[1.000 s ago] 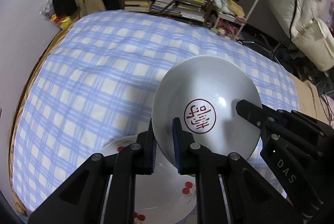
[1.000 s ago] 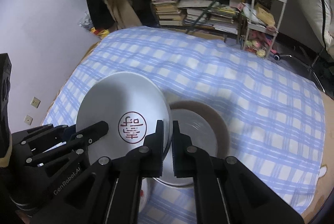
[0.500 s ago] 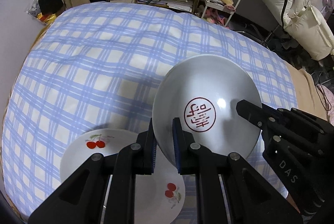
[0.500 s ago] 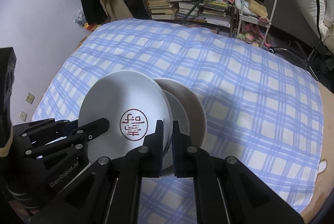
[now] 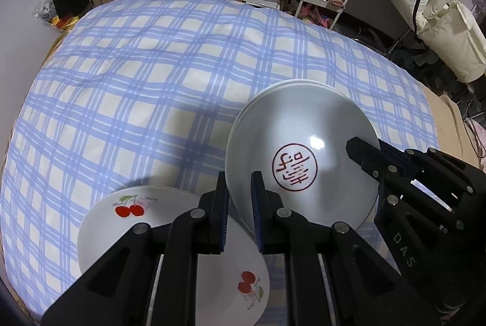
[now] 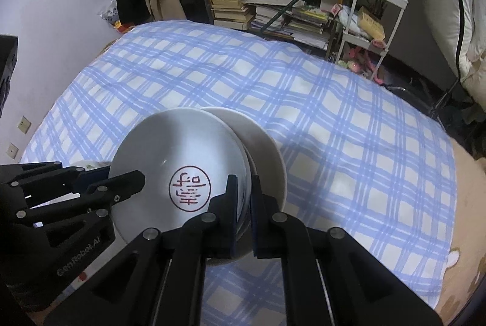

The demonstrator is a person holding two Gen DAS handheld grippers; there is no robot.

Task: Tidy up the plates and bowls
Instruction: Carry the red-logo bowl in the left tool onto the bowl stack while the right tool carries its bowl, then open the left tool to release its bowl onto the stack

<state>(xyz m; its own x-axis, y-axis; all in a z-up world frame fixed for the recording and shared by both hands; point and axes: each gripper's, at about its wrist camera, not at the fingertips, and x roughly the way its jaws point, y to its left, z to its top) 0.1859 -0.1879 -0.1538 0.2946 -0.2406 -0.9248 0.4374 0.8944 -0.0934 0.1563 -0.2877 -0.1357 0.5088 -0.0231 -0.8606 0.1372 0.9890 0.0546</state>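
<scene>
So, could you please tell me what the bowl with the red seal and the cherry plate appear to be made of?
Bowl with the red seal: probably glazed ceramic or porcelain; its smooth grey-white inside shows a sharp glint. Melamine cannot be ruled out.
Cherry plate: likely glazed ceramic too; glossy white with printed red cherries, though its shine is fainter.

Hidden and cut-off parts

Near side of cherry plate (image 5: 103,232) covered by left gripper (image 5: 239,204) and cut by the bottom edge; lower bowl (image 6: 267,150) mostly masked by stamped bowl (image 6: 182,150), with contact between them impossible to tell; tiny lettering beside the cherries unreadable; book spines on shelf (image 6: 231,4) too small to read.
</scene>
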